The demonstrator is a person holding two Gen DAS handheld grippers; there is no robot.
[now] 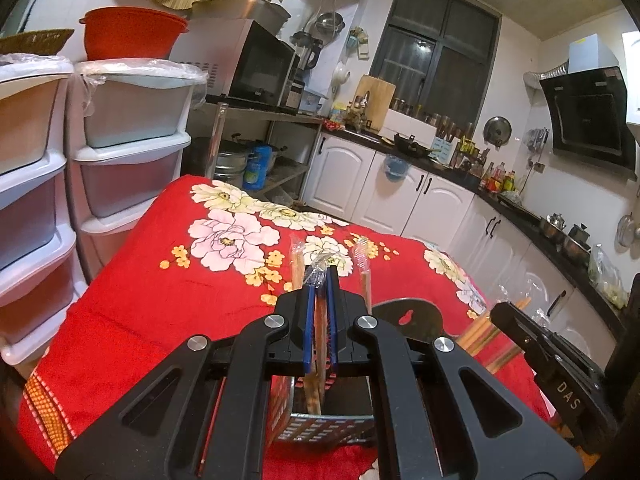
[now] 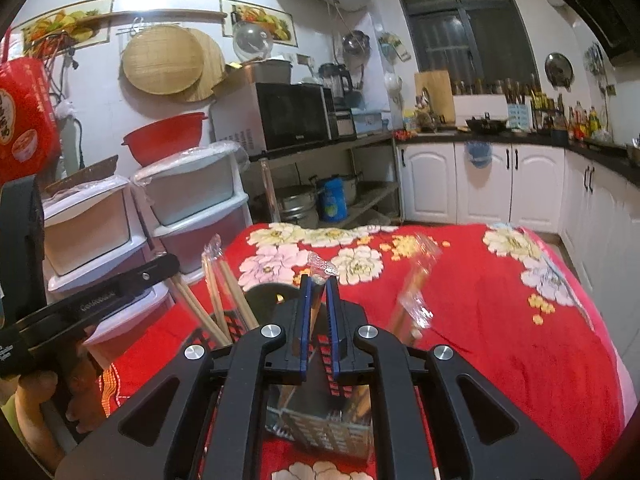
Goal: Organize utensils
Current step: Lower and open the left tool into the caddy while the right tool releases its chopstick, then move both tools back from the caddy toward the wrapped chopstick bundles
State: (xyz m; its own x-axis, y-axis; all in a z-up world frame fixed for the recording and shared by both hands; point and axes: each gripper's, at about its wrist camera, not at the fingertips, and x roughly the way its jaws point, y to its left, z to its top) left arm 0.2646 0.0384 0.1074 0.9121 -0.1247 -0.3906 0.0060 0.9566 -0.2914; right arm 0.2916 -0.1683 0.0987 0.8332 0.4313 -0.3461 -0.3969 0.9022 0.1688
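Hovering both grippers over the perforated metal holder (image 1: 320, 426) on the red floral cloth (image 1: 132, 308). Left gripper (image 1: 320, 280) is clamped tight on a plastic-wrapped chopstick pair (image 1: 316, 344) — long axis near upright, lower ends pointing into the holder directly beneath, wrapper tips up. Right gripper (image 2: 318, 284) holds another wrapped pair (image 2: 316, 308) between barely parted pads, also upright above its compartment. Loose pairs already lean in the holder.

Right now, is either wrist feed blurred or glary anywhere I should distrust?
Right wrist view: the wrapped chopsticks right of the right gripper are motion-smeared; the upper wall glares white. Left wrist view: sharp around the left gripper, edges bent by fisheye.
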